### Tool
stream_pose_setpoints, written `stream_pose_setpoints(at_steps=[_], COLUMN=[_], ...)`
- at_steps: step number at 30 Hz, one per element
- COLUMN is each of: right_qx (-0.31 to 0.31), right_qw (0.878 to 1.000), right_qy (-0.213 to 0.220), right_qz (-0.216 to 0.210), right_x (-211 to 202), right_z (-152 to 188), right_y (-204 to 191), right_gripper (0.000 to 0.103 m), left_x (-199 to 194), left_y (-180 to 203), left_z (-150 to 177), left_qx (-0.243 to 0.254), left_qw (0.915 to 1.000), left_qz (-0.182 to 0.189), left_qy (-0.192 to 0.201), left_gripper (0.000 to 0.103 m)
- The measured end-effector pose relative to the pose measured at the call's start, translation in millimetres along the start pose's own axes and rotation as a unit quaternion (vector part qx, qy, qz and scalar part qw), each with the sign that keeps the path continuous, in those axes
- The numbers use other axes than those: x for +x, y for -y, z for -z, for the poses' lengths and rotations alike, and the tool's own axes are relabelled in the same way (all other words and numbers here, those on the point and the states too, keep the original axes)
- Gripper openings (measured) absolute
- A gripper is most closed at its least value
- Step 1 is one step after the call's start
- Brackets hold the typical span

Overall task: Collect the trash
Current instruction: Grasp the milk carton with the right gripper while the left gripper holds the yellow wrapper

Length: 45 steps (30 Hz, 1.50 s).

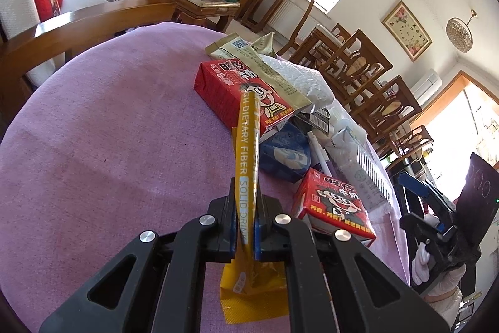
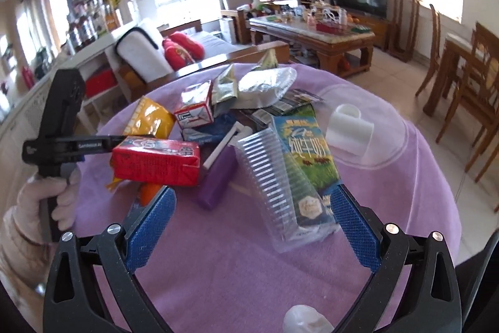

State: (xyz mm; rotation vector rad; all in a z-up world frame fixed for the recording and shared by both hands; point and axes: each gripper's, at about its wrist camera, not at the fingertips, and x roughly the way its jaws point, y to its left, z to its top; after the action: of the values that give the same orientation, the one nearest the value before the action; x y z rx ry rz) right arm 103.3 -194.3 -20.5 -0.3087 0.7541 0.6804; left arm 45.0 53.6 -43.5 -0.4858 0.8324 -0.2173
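A heap of trash lies on a purple-clothed round table [image 1: 93, 145]. My left gripper [image 1: 246, 227] is shut on a yellow drink-powder pouch [image 1: 246, 152], held edge-up just above the cloth beside a red milk carton [image 1: 243, 89]. A second red carton [image 1: 336, 205] lies to its right. In the right wrist view my right gripper [image 2: 252, 208] is open and empty, its blue pads either side of a clear ribbed plastic tray [image 2: 274, 177] and a green milk carton [image 2: 305, 152]. The left gripper [image 2: 62, 145] shows there behind a red carton [image 2: 156, 161], with the yellow pouch [image 2: 149, 117].
A purple tube [image 2: 218, 177], silver foil bags [image 2: 265, 83], a blue wrapper [image 2: 212, 127] and a white plastic piece [image 2: 349, 127] also lie on the table [image 2: 405, 177]. A crumpled white scrap [image 2: 305, 320] lies below the right gripper. Wooden chairs [image 1: 374, 77] stand around the table's far side.
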Motion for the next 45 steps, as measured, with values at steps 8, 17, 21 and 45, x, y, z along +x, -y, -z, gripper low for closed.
stream_pose_setpoints(at_steps=[8,17,21,45], right_qx=[-0.105,-0.084,-0.076,-0.001], right_qw=[0.991,0.995,0.995,0.996], right_qy=[-0.045,-0.025,-0.067,-0.008], right_qz=[0.074,0.038,-0.006,-0.091], right_x=[29,11,17,-20], right_z=[-3,-5,-7,-7], right_y=[-8,-5,-6,4], right_gripper=[0.045,0.008,0.064,0.002], left_x=[-9,-13,-15,-20], left_y=[-6,-6,-7,-11], left_z=[-1,-1,0,-1], left_qx=[-0.018,-0.021,-0.023,-0.023], left_qw=[0.9994,0.9988,0.9984,0.997], left_qz=[0.014,0.019,0.022,0.043], left_qy=[0.027,0.039,0.047,0.061], left_gripper=[0.008,0.008,0.009,0.009])
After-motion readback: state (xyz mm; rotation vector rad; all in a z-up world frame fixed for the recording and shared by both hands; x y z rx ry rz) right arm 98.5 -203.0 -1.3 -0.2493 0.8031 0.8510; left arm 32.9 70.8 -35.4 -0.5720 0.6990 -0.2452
